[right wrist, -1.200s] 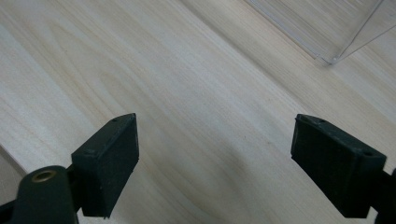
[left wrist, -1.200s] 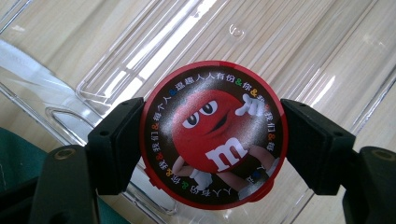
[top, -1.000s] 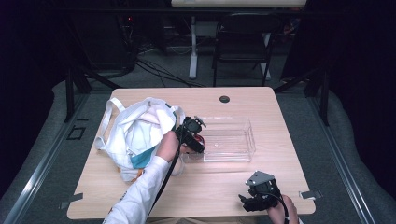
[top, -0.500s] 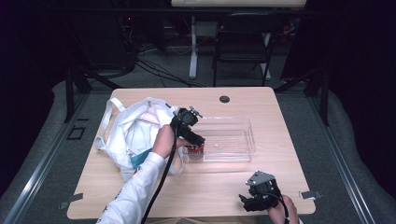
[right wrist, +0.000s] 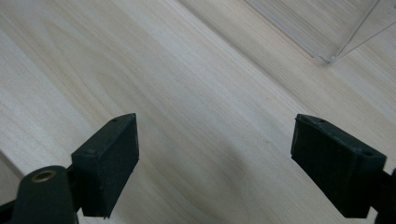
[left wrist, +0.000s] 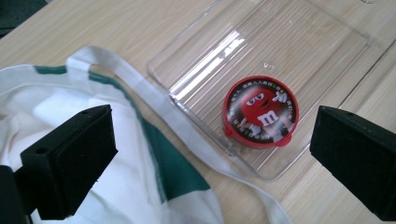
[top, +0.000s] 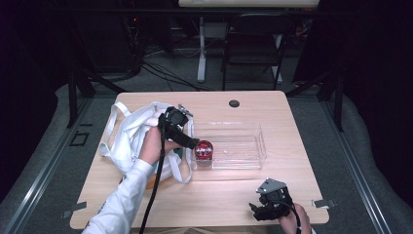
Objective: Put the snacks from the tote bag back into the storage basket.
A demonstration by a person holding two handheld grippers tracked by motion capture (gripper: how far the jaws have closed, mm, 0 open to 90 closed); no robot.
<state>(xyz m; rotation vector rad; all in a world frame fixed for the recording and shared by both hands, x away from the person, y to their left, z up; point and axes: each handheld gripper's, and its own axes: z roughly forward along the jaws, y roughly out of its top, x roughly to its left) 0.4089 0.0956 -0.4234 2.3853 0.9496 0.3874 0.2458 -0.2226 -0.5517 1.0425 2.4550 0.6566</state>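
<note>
From the left: white tote bag (top: 131,141) on the counter (top: 219,204). The left hand-held gripper (left wrist: 212,154) has just been opening, nothing between its jaws; lift straight clear. The red candy tin (left wrist: 259,112) sits in the clear tray's (top: 243,141) near-left corner. The right hand-held gripper (right wrist: 215,163) hangs released over bare counter.

- The high view is lit from above: the surface (top: 214,195) is bright while the room and floor around it sink into near black.
- That view is soft and grainy, with fine detail lost.
- In the left gripper view, white glare streaks run across the clear tray (left wrist: 299,51), and the red tin (left wrist: 259,111) is slightly blurred.
- In the right gripper view, a soft shadow lies on the wood between the black jaws, whose near parts are out of focus.
</note>
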